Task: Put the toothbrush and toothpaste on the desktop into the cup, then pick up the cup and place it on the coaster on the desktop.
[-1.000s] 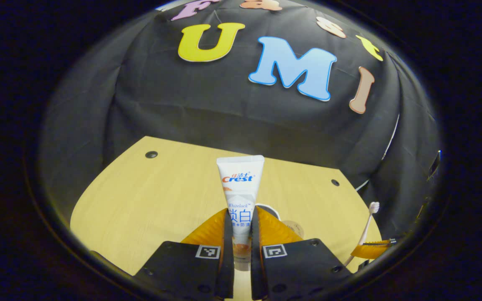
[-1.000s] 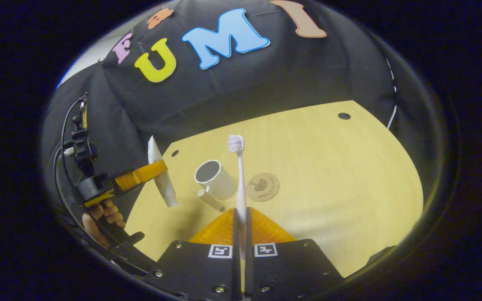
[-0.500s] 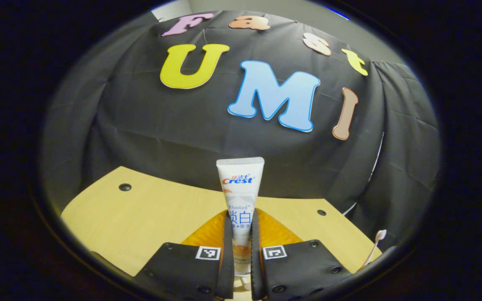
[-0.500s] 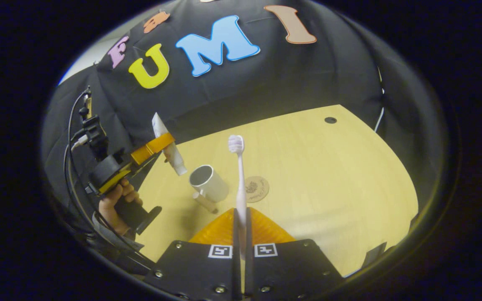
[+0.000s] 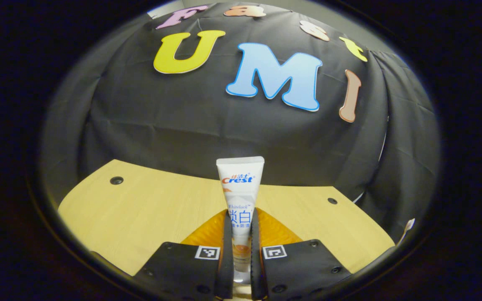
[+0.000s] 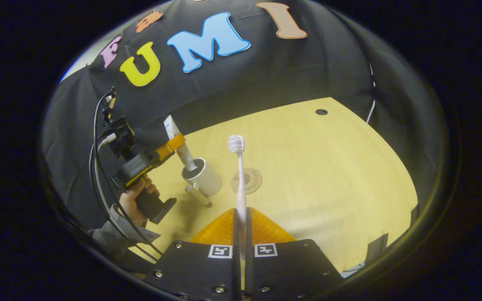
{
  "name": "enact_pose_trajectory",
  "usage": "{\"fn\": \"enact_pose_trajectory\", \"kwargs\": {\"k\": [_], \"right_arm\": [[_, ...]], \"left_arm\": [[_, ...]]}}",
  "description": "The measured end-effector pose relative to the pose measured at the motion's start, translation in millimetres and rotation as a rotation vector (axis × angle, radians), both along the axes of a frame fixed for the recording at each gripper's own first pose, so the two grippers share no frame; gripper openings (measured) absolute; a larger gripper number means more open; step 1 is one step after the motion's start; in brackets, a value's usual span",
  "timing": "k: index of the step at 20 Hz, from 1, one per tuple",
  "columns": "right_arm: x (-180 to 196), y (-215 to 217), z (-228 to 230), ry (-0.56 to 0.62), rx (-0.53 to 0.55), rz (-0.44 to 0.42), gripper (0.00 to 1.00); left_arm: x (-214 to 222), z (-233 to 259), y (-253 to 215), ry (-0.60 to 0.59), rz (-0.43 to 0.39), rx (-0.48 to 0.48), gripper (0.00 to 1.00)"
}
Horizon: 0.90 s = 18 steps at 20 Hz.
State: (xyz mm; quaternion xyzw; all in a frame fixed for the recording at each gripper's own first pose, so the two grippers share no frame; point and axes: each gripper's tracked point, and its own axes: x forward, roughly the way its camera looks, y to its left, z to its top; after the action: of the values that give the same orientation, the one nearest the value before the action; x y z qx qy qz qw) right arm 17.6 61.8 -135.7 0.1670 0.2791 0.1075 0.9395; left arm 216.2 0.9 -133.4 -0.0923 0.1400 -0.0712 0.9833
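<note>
White, the tube (image 5: 239,196) stood clamped between the left gripper's (image 5: 239,242) fingers, crimped end up. In the right gripper view that left gripper (image 6: 170,146) held the tube (image 6: 180,142) steeply tilted, its cap end at or just inside the mouth of the cup (image 6: 202,177); how deep it reached could not be told. The right gripper (image 6: 241,228) gripped the brush (image 6: 239,179) by its handle, bristles up, long axis upright, over the table (image 6: 329,175). The cup lay ahead and left of it, the coaster (image 6: 247,180) just beside the cup. The left hand was nearer; judged next, the tube needed lowering straight down.
</note>
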Motion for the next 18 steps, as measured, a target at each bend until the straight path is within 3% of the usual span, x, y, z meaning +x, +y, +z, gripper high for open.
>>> {"fn": "enact_pose_trajectory", "kwargs": {"k": [4,8,9,10,11,12,14,15,18], "right_arm": [[0,5,-2,0.006,0.002,0.013,0.05],[0,8,-2,0.013,0.001,0.028,0.05],[4,9,-2,0.013,-0.001,0.03,0.05],[3,8,-1,0.011,-0.001,0.033,0.05],[4,8,0,0.009,0.001,0.035,0.05],[5,10,0,0.007,0.003,0.035,0.05],[5,10,1,0.006,0.005,0.041,0.05],[6,11,1,0.005,0.007,0.045,0.05],[8,13,4,-0.003,0.012,0.054,0.05]], "left_arm": [[-4,-20,-9,0.061,-0.034,-0.035,0.3],[-11,-30,-19,0.095,-0.075,-0.015,0.31],[-13,-35,-21,0.106,-0.08,0.002,0.39],[-16,-38,-20,0.115,-0.082,0.011,0.34],[-18,-39,-20,0.115,-0.085,0.017,0.46],[-21,-41,-22,0.124,-0.098,0.01,0.49],[-24,-36,-20,0.107,-0.092,0.015,0.68],[-24,-32,-19,0.099,-0.092,0.017,0.62],[-28,-28,-14,0.098,-0.087,0.022,0.81]]}}
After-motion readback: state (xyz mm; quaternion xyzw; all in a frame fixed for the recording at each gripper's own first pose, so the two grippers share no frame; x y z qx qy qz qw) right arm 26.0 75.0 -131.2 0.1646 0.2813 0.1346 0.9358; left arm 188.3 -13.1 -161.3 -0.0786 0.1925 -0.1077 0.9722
